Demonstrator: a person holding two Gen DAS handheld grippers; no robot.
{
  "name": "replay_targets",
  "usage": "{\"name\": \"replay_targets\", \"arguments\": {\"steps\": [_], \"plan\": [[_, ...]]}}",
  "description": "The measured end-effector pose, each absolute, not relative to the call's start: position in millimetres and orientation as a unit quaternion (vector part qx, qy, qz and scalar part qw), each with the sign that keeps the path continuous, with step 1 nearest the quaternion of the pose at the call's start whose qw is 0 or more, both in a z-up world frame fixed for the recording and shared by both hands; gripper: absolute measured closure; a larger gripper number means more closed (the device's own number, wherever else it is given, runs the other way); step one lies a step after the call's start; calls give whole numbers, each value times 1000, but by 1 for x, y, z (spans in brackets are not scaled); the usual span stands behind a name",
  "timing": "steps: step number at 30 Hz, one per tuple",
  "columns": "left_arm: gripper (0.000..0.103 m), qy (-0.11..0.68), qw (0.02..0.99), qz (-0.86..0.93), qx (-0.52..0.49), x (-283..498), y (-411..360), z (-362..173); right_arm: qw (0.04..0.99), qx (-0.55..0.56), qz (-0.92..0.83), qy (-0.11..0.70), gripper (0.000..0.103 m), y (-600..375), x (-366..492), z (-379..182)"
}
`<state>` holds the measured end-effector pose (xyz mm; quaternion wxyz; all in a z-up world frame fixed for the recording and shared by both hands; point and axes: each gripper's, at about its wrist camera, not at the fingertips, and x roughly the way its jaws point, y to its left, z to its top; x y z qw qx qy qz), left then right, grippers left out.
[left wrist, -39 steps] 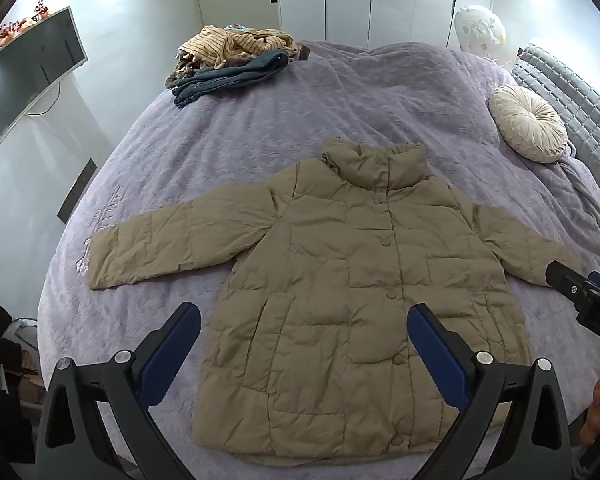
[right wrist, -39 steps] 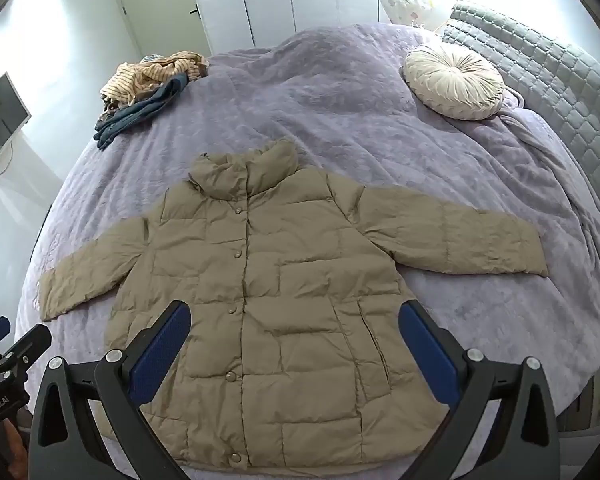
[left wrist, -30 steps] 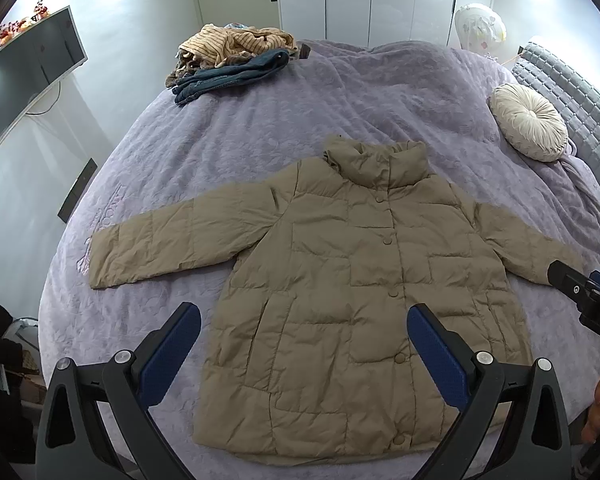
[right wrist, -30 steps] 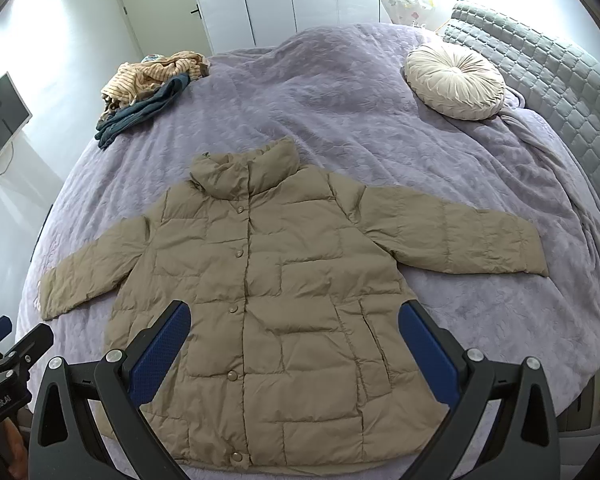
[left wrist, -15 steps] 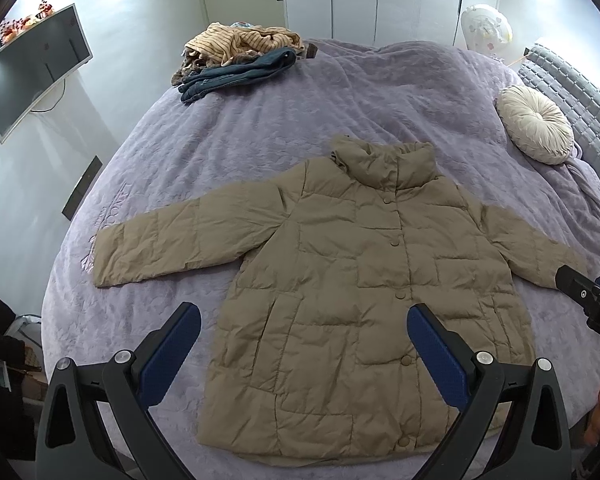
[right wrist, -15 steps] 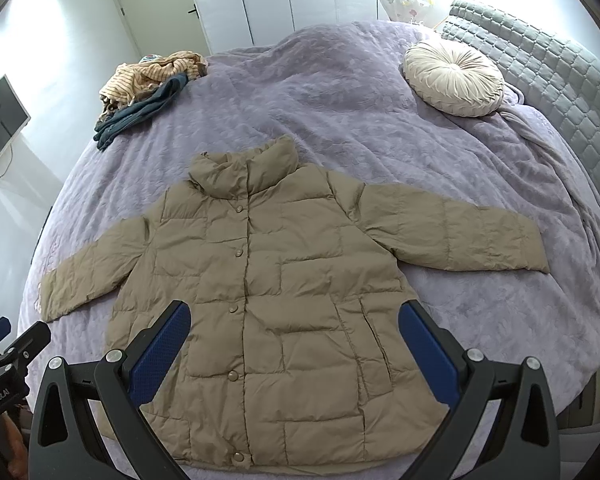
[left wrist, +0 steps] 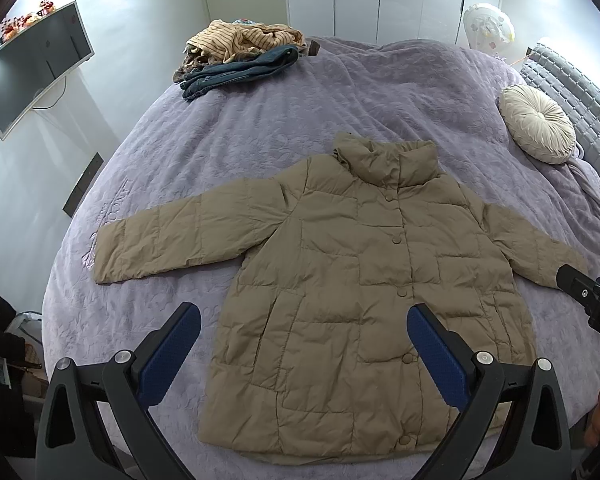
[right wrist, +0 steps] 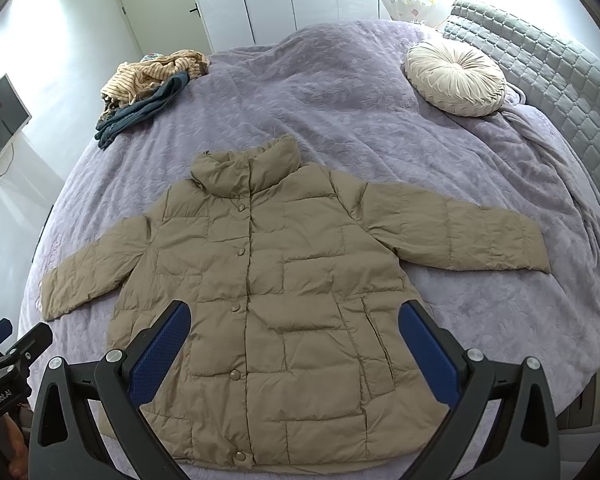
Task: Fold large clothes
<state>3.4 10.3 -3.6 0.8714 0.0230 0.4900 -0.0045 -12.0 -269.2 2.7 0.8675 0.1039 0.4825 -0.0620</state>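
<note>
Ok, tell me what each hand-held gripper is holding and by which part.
Nothing. The left hand-held gripper and right hand-held gripper are both open above the jacket, which lies flat.

both wrist views above bed (left wrist: 260,128) foot, sharing jacket (right wrist: 268,280)

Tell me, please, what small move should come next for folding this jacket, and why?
Probably lower the left tongs toward the cuff of the left-hand sleeve, to fold it across the chest. The tan puffer jacket lies flat, buttoned and face up on the purple bedspread, both sleeves spread out. Both tongs, including the right tongs, are open, empty and above the hem.
</note>
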Motion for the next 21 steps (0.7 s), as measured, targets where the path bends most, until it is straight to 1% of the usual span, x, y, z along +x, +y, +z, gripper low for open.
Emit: {"name": "replay_targets", "arguments": {"steps": [21], "plan": [[0,492,870,-10,10,1,13,-7,866,105,-62,484,0,-271,-13,2]]}}
